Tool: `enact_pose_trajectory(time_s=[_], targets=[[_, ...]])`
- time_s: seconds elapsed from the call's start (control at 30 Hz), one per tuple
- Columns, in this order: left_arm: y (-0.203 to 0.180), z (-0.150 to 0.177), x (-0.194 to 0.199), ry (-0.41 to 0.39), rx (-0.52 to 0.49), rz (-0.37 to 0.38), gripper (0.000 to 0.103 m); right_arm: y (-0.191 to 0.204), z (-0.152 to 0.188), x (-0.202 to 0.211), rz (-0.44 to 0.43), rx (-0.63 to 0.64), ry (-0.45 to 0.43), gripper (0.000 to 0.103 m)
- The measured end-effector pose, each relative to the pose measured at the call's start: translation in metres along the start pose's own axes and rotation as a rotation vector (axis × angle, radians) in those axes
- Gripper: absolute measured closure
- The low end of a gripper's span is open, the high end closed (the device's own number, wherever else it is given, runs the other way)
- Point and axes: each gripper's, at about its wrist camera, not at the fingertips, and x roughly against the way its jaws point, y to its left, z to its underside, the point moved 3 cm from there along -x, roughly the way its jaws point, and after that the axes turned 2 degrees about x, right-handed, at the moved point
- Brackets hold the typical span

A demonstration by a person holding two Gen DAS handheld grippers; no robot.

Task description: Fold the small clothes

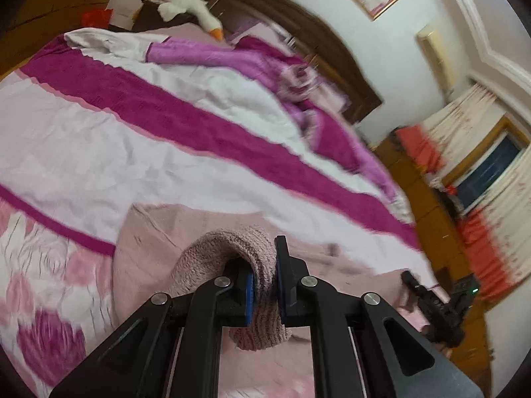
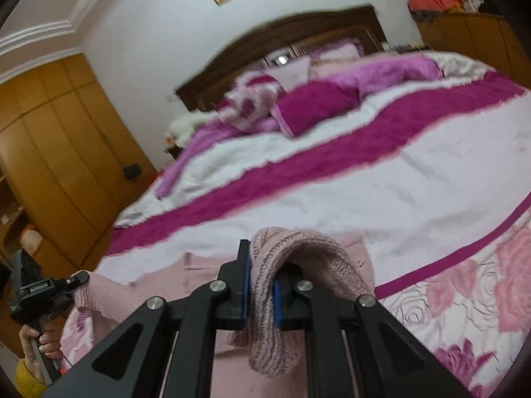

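Bedroom, left wrist view: a bed (image 1: 99, 139) with a white and magenta striped cover fills the scene ahead of the left gripper (image 1: 264, 293), which pinches a fold of the pink knit (image 1: 232, 255) that drapes over its fingers. Right wrist view: the right gripper (image 2: 260, 293) likewise pinches a fold of the knit (image 2: 298, 252); the rest lies on the bed just below and ahead.

White lettering on the left tool (image 2: 49, 293) (too blurred to read); nothing else legible.
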Motion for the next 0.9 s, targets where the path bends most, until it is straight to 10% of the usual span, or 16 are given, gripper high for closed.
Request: enact_pose_trajectory(time_s=[0.23, 0.5, 0.9], targets=[[0.040, 0.019, -0.066, 0.147, -0.049, -0.187, 0.103, -0.046, 0.034, -0.077, 0.149, -0.032, 0.205, 0.082], [0.028, 0.021, -0.024, 0.147, -0.116, -0.173, 0.097, -0.034, 0.037, -0.042, 0.142, 0.074, 0.200, 0.057], [-0.001, 0.059, 0.010, 0.208, -0.242, -0.113, 0.091, 0.002, 0.066, 0.016, 0.083, 0.302, 0.244, 0.058]])
